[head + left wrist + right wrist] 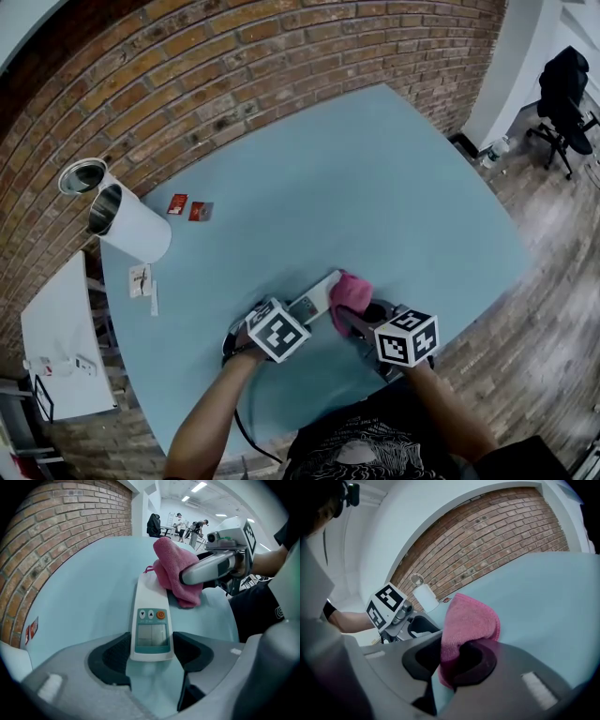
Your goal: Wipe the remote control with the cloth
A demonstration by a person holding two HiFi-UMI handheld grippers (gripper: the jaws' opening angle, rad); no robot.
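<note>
Light-blue bench [375, 187] against a brick wall [234, 66]; work area is the near edge, right in front of the person.

Remote control [314, 302]: white, lies flat on the bench. Its long axis runs from near-left to far-right in the head view. In the left gripper view the remote control [151, 616] points straight away from the camera, with the screen and buttons at the near end.

Cloth [349, 292]: pink, bunched, resting on the far end of the remote and spilling off its right side [176, 571].

Left tongs [151, 651]: one pad against each long side of the remote's near end, which reads as a clamp steadying it. Jaws stand wide because the body is wide.

Right tongs [454, 660]: pinching a fold of the cloth [468, 620], coming in from the right, nearer the far end.

Judgement: the unwiped length lies between the cloth and the left tongs, so the stroke should run along the long axis towards the near end, stopping short of the clamp.
</note>
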